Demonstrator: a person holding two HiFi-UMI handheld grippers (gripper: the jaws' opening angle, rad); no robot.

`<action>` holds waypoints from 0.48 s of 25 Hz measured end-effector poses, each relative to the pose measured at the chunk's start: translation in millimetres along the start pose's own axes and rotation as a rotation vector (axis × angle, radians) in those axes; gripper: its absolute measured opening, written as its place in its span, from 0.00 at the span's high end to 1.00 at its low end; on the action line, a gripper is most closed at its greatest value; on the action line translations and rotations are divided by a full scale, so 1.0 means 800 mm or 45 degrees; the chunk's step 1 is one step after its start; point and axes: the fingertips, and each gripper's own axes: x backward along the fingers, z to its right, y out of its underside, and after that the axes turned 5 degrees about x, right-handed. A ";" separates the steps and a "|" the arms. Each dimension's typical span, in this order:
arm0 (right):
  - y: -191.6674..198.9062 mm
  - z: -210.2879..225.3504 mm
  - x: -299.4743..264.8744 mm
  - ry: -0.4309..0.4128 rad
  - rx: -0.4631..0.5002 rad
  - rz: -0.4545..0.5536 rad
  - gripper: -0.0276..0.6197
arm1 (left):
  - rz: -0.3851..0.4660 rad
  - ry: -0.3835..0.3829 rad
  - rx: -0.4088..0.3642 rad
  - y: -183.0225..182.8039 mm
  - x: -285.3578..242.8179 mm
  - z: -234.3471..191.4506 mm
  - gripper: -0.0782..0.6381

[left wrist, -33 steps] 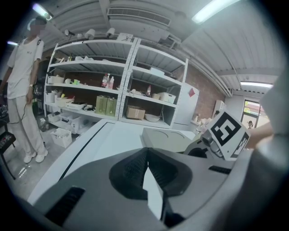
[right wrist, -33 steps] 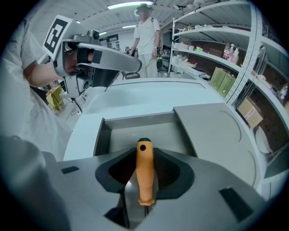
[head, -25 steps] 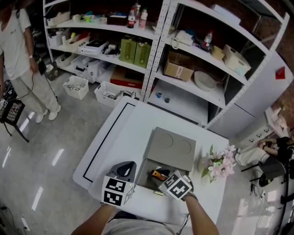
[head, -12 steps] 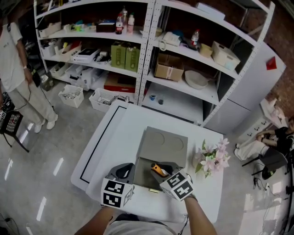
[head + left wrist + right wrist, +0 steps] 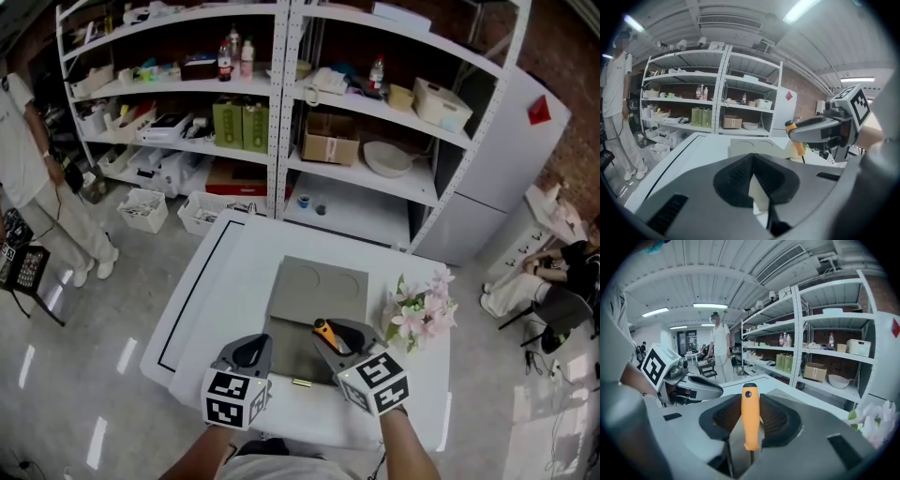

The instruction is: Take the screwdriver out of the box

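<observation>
An orange-handled screwdriver stands between the pads of my right gripper, which is shut on its handle and holds it above the grey box. The box's lid lies open toward the shelves. In the left gripper view the screwdriver hangs from the right gripper, shaft pointing down. My left gripper hovers at the box's near left corner, its fingertips together with nothing between them.
The box sits on a white table with a black line along its left side. Pink flowers stand right of the box. Loaded metal shelves rise beyond the table. A person stands at far left.
My right gripper has risen with the screwdriver, lifting it from inside the box to above it. The left gripper has shifted slightly.
</observation>
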 end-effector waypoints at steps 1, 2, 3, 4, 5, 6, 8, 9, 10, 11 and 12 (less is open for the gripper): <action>-0.005 0.003 0.009 0.020 -0.008 0.027 0.77 | 0.003 0.001 -0.001 -0.001 0.001 0.005 0.88; -0.010 0.006 0.017 0.038 -0.014 0.052 0.77 | 0.007 0.002 -0.002 -0.003 0.001 0.010 0.88; -0.014 0.008 0.026 0.054 -0.017 0.076 0.77 | 0.013 0.004 -0.002 -0.005 0.001 0.015 0.88; -0.017 0.010 0.035 0.069 -0.020 0.097 0.77 | 0.020 0.006 -0.004 -0.007 0.001 0.021 0.88; -0.019 0.012 0.044 0.084 -0.025 0.117 0.77 | 0.028 0.007 -0.007 -0.010 0.001 0.026 0.88; -0.020 0.015 0.052 0.100 -0.032 0.133 0.77 | 0.035 0.008 -0.010 -0.012 0.001 0.031 0.88; -0.020 0.020 0.068 0.128 -0.048 0.162 0.77 | 0.047 0.008 -0.016 -0.017 0.000 0.041 0.88; -0.019 0.022 0.075 0.140 -0.059 0.175 0.77 | 0.052 0.009 -0.019 -0.018 0.001 0.045 0.88; -0.018 0.023 0.082 0.152 -0.071 0.189 0.77 | 0.056 0.009 -0.023 -0.020 0.002 0.049 0.88; -0.017 0.025 0.089 0.165 -0.083 0.202 0.77 | 0.058 0.010 -0.026 -0.021 0.004 0.053 0.88; -0.016 0.026 0.095 0.179 -0.094 0.214 0.77 | 0.061 0.010 -0.029 -0.022 0.005 0.056 0.88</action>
